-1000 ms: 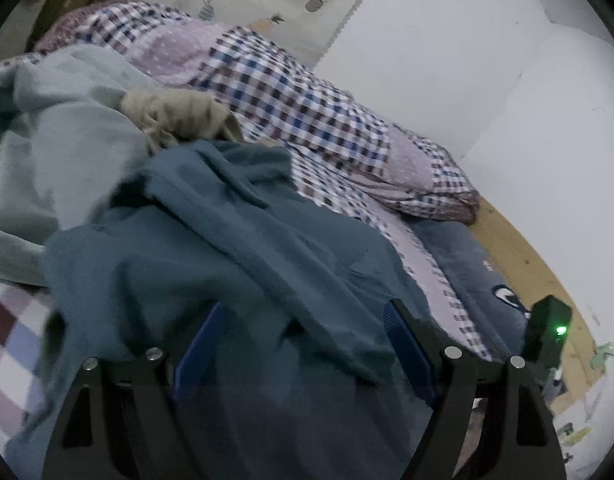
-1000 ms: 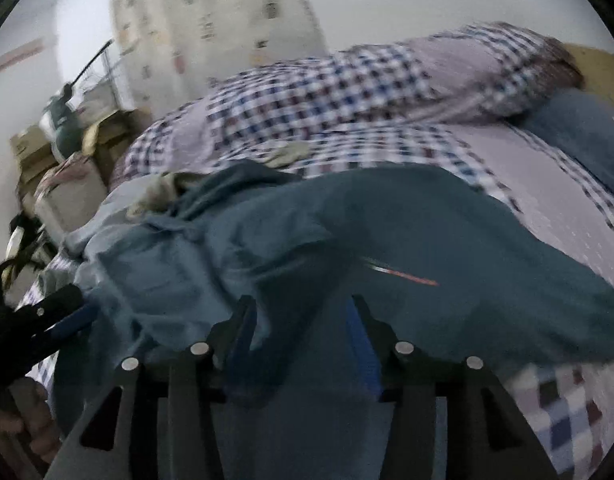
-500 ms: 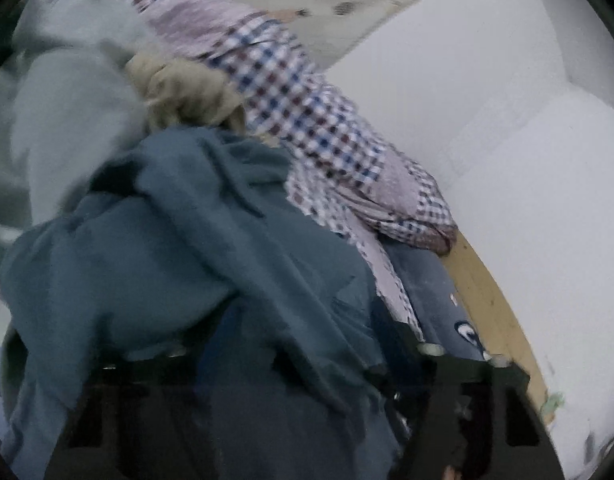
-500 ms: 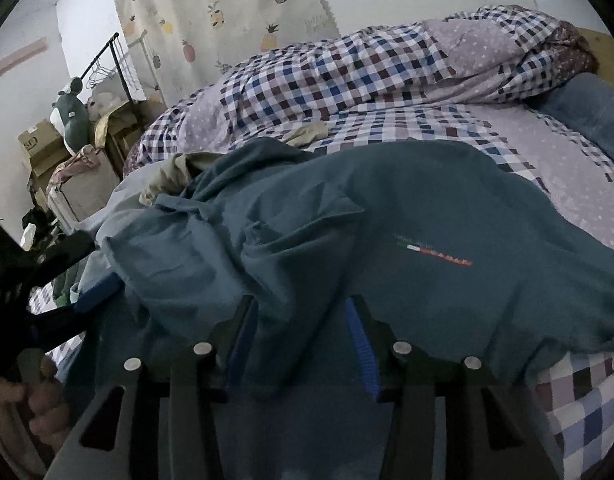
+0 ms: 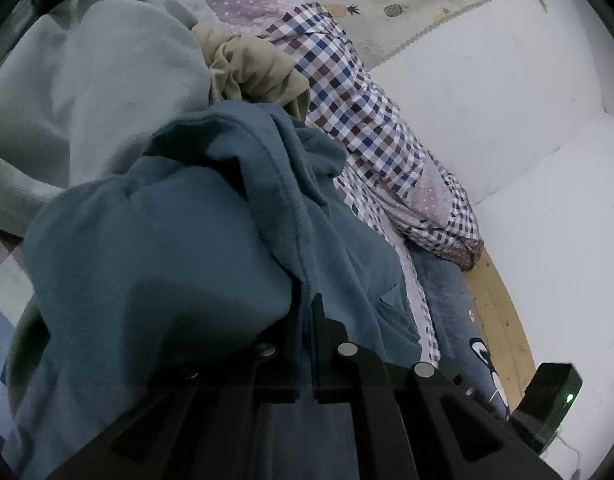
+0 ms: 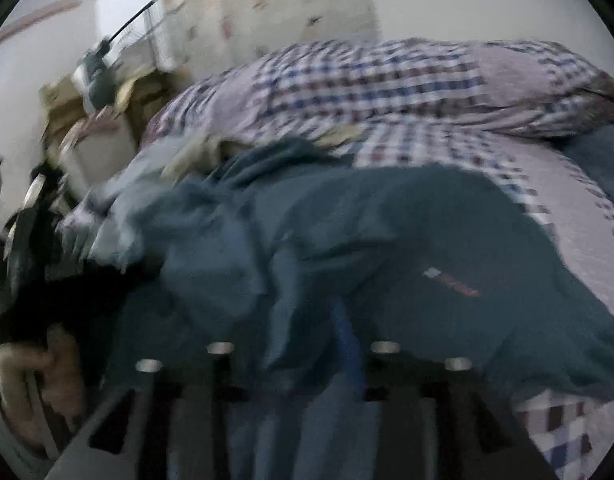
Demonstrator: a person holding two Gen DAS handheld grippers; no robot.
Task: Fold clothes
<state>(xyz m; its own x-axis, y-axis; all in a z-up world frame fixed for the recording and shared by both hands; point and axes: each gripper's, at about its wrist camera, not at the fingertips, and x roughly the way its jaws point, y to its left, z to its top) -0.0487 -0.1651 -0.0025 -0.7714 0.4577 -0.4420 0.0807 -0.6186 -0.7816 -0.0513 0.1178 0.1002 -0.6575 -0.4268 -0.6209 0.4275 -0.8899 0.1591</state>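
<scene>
Teal garment buries the left tool; right view blurred.

Right wrist view was motion-blurred throughout; the right hand-held gripper jaw gap could not be judged. The teal garment covered its fingers. At 8 o'clock, a hand was cut off.

The left gripper is seen with its jaws brought together, a fold of teal cloth pinched between them; the right gripper is blurred, and its fingers are partly covered by cloth, so its state cannot be judged; a hand is seen at lower left.
</scene>
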